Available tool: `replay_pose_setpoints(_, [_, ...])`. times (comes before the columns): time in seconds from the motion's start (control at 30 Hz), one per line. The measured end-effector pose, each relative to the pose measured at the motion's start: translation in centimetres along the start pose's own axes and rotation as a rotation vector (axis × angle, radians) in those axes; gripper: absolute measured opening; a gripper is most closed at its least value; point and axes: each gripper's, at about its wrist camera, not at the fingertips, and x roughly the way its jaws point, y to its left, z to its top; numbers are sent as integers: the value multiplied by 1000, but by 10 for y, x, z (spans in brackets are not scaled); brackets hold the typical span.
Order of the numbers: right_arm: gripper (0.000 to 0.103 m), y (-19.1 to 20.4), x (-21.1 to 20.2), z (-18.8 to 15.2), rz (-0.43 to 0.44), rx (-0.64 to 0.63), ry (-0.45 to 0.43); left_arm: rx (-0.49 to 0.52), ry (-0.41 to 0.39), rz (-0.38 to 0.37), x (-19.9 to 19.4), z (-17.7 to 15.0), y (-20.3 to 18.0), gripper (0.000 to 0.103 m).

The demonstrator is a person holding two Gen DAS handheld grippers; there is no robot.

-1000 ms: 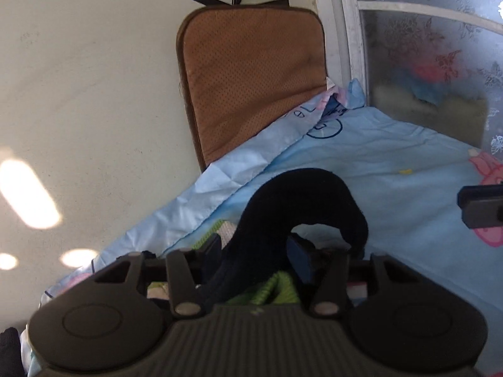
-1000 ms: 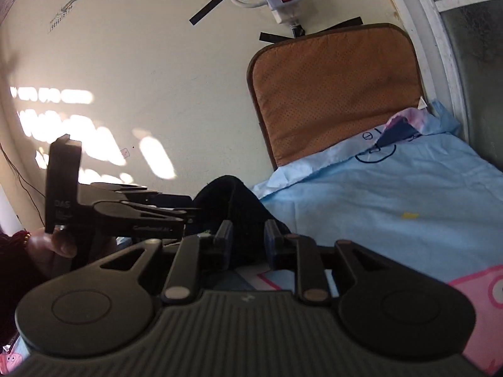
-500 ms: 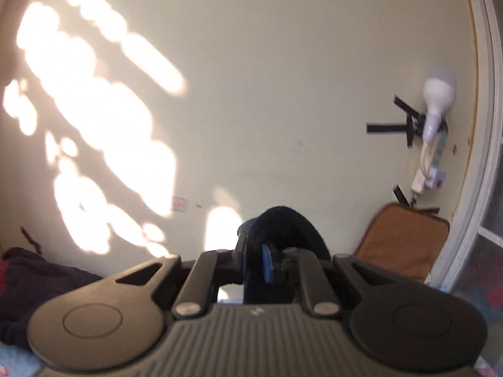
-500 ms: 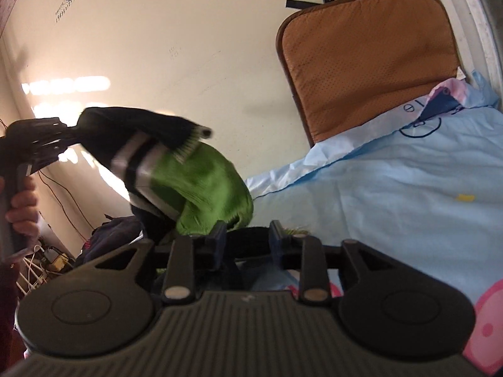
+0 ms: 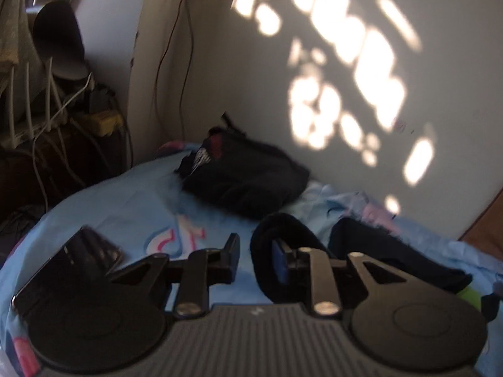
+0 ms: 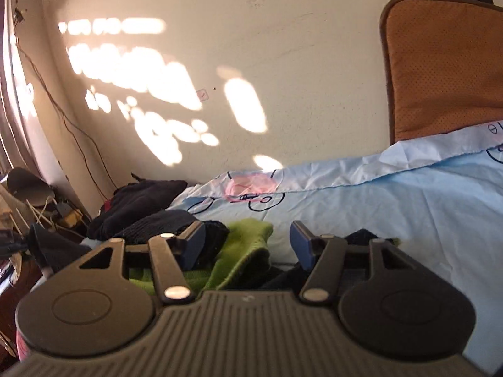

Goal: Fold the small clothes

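left tongs (image 5: 256,262) standing parted, gripping nothing, black cuff (image 5: 295,229) draping over one finger | right tongs (image 6: 246,243) gaping wide, holding nothing | green-and-black garment (image 6: 245,245) lying on the blue bedsheet (image 6: 408,207) between and just below the right fingers

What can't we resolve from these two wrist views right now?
- Green-and-black garment: right wrist view, its near part is hidden under the right gripper; fold state unclear.
- Black cuff: left wrist view, it loops around one finger of the open left gripper; snagged or not, unclear.
- Dark clothes pile: left wrist view, motion-blurred; item count unreadable.
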Motion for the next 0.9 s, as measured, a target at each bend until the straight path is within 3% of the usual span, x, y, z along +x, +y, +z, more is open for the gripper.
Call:
replay_pose_setpoints(0.1, [62,1,0,-5,-21,-39,18,-33,28,10,-5,-22,31,26])
replay_pose_setpoints(0.17, [62,-3,-2,-5,-35,-33,27,4,0,53,-17,-29,34,50])
replay_pose_setpoints(0.2, [62,-6,-2,-4,-37,-24,30,16,-15,74,-23,-32,35,55])
replay_pose_setpoints(0.27, [62,-9,2,-5,-36,1,44,-36,-13,41,-31,-31,46,57])
replay_pose_setpoints(0.33, [62,-10,4,-6,-32,23,59,-186,3,-14,-38,-26,70,55])
replay_pose_setpoints(0.4, [62,-9,5,-8,-29,25,62,-255,-33,35,-47,-23,84,52])
replay_pose_setpoints(0.47, [62,-5,5,-9,-26,13,58,-116,-134,150,-63,-26,68,52])
replay_pose_setpoints(0.5, [62,-4,5,-9,-25,9,56,29,-181,166,-70,-29,45,52])
replay_pose_setpoints(0.57, [62,-6,8,-5,-26,17,58,261,-194,97,-76,-40,3,55])
replay_pose_setpoints(0.63, [62,-14,15,4,-12,68,68,486,-188,-24,-77,-62,-47,56])
replay_pose_setpoints(0.7, [62,-25,23,12,9,145,82,654,-170,-133,-72,-87,-89,58])
replay_pose_setpoints(0.77, [62,-38,32,19,29,236,109,774,-141,-242,-64,-111,-121,68])
replay_pose_setpoints(0.83, [62,-49,43,22,70,337,157,877,-128,-292,-54,-134,-142,76])
replay_pose_setpoints(0.9, [62,-56,54,22,92,407,199,997,-151,-285,-43,-156,-153,76])
